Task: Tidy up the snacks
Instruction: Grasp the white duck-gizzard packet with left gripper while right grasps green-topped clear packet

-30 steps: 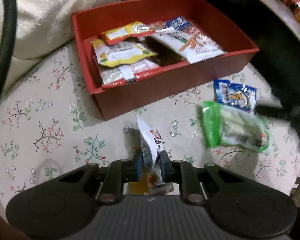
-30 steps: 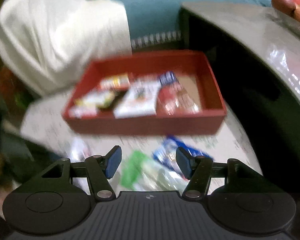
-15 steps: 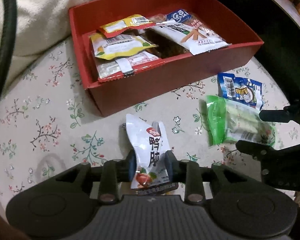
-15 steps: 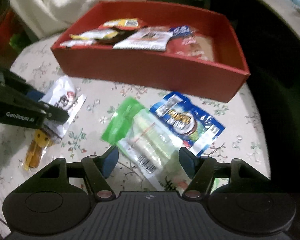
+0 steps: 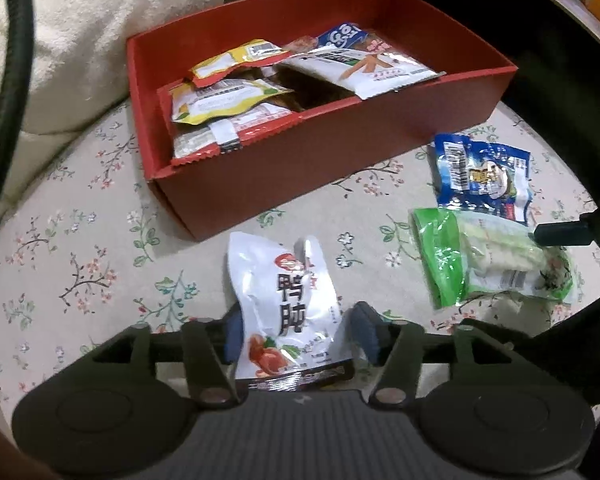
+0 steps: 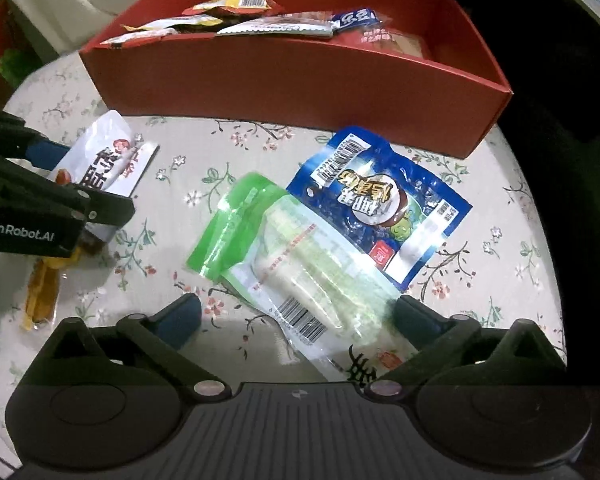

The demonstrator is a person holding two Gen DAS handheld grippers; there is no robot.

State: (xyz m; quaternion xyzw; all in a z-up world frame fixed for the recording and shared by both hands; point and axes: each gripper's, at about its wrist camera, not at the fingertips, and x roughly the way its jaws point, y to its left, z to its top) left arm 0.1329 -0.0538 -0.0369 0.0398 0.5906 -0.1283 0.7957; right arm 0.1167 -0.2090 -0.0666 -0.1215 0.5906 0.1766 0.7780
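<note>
Two grippers point steeply down at a floral tablecloth scattered with snack packets. Nearest the left camera, the left gripper has its jaws opening around a white snack pouch printed with black characters and a red picture; the pouch lies between the blue pads, which stand just beside its edges without pressing it. From that pouch, a red cardboard box sits at twelve o'clock, holding several packets: yellow ones toward its left side and a white packet with orange sticks toward its right. At about two o'clock from the pouch lies a green-and-clear packet, with a blue packet just beyond it, touching or overlapping its far edge. In the right wrist view, the right gripper has its jaws opening wide, straddling the near end of the green-and-clear packet; neither pad touches it. At nine o'clock from that packet, an amber stick-shaped wrapper lies on the cloth below the left gripper's black body. A cream blanket lies at ten o'clock of the box.
</note>
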